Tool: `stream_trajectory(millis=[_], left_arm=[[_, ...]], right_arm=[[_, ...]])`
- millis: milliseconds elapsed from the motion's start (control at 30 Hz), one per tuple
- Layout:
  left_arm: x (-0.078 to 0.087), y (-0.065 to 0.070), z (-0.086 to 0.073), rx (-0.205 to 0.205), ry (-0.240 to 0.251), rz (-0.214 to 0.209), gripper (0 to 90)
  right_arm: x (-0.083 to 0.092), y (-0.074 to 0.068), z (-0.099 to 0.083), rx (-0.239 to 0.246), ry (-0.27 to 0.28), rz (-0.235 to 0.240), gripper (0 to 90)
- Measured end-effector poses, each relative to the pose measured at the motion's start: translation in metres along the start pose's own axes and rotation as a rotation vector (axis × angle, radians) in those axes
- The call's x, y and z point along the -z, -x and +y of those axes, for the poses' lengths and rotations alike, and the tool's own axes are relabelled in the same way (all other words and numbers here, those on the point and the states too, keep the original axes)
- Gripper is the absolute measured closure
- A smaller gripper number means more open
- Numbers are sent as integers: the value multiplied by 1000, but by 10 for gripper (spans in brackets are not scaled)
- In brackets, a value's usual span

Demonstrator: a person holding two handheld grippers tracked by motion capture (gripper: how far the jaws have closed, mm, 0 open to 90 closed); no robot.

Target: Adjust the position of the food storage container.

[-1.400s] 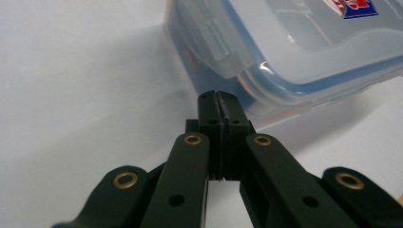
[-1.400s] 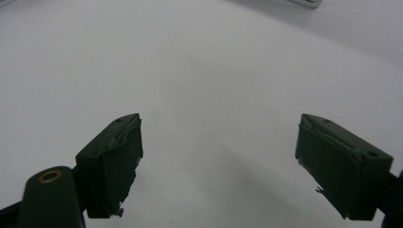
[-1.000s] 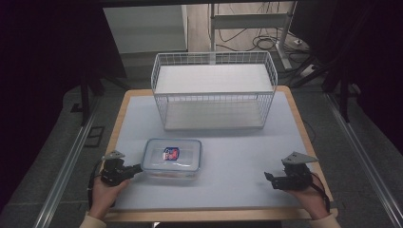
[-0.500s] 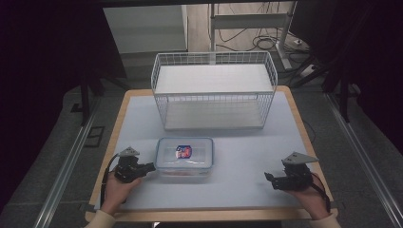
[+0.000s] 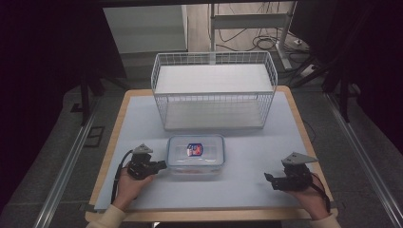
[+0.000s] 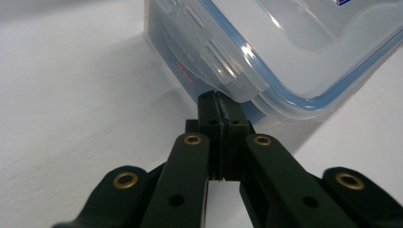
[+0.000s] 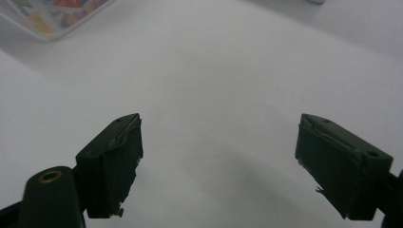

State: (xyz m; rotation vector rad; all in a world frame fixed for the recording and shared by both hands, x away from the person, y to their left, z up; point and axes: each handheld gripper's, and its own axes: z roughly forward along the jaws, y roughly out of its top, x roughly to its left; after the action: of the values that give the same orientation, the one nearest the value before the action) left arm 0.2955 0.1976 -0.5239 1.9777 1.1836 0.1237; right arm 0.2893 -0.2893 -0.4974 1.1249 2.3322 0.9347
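Note:
A clear plastic food box point(image 5: 196, 155) with a blue-sealed lid and a red and blue label lies on the table in front of the wire basket. My left gripper point(image 5: 163, 165) is shut, its tips pressed against the box's left side. In the left gripper view the closed jaws meet just under the lid's side latch point(image 6: 223, 71) of the box point(image 6: 285, 52). My right gripper point(image 5: 268, 177) rests near the table's front right, apart from the box. Its jaws stand open with bare table between the fingertips point(image 7: 114, 156). A corner of the box point(image 7: 52, 14) shows far off.
A white wire basket point(image 5: 214, 97) stands at the back middle of the pale blue table mat point(image 5: 266, 142). The wooden table edge point(image 5: 209, 216) runs along the front. Dark floor, rails and cables surround the table.
My left gripper has slid rightward across the mat, pushing the food box ahead of it toward the table's middle. The right gripper has stayed put.

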Motion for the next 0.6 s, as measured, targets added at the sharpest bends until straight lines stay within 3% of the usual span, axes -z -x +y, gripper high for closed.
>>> stream_trajectory(millis=[267,467,600], left_arm=[[-13,11,8,-17,-6,-17,895],[-13,10,8,-25,-4,-38,890],[-7,6,4,-16,5,-11,886]], right_arm=[[0,0,0,0,-1,1,157],[0,0,0,3,-2,2,157],[2,0,0,4,8,4,157]])
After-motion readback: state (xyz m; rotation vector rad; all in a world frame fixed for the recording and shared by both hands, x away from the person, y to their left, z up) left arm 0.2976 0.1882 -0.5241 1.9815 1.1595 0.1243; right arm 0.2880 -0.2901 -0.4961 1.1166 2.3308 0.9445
